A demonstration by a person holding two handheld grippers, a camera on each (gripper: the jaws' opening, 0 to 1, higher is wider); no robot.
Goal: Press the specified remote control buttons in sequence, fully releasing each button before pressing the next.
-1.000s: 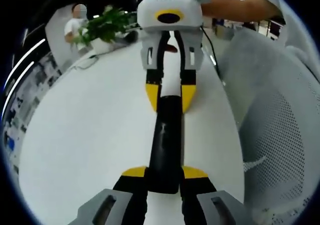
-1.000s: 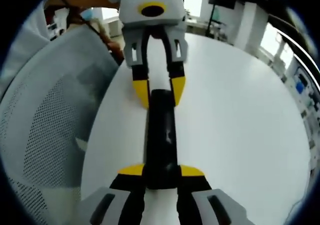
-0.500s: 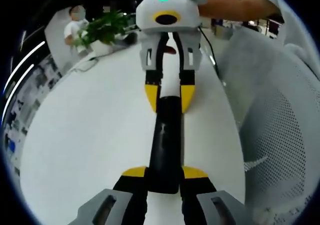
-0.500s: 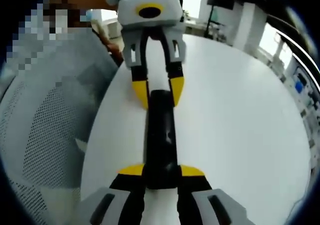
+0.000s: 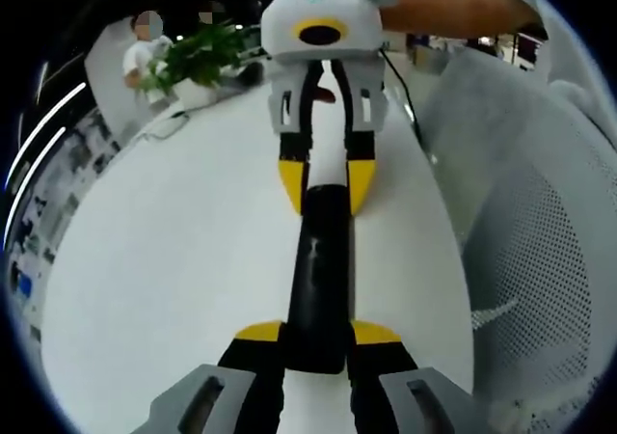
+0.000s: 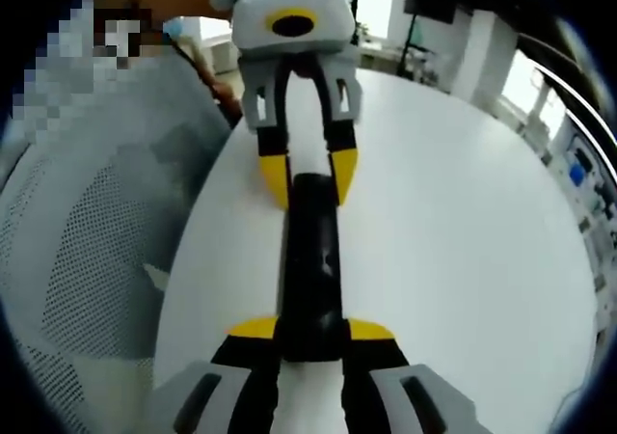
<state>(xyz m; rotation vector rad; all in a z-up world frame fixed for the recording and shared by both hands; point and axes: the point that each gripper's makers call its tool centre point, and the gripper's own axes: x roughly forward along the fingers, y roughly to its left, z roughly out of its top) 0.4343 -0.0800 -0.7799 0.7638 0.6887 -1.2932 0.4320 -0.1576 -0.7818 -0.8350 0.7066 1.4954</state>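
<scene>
In the left gripper view, the near end of the black remote point(image 5: 318, 280) is seen clamped between the yellow-tipped jaws of the left tongs point(image 5: 316, 334), low over the white tabletop point(image 5: 183, 260). The remote is stretched lengthwise away from the camera, and its far end is gripped by the right tongs point(image 5: 325, 187), which come in from above, their jaws closed against both its sides. Beside the tabletop a white mesh chair point(image 5: 540, 260) is seen, and beyond the right tongs a potted plant point(image 5: 198, 53) stands on the far part of the tabletop. In the right gripper view the same hold is seen from the other end: the right tongs point(image 6: 310, 332) are shut on the near end of the remote point(image 6: 310, 260), and the left tongs point(image 6: 307, 178) on its far end.
</scene>
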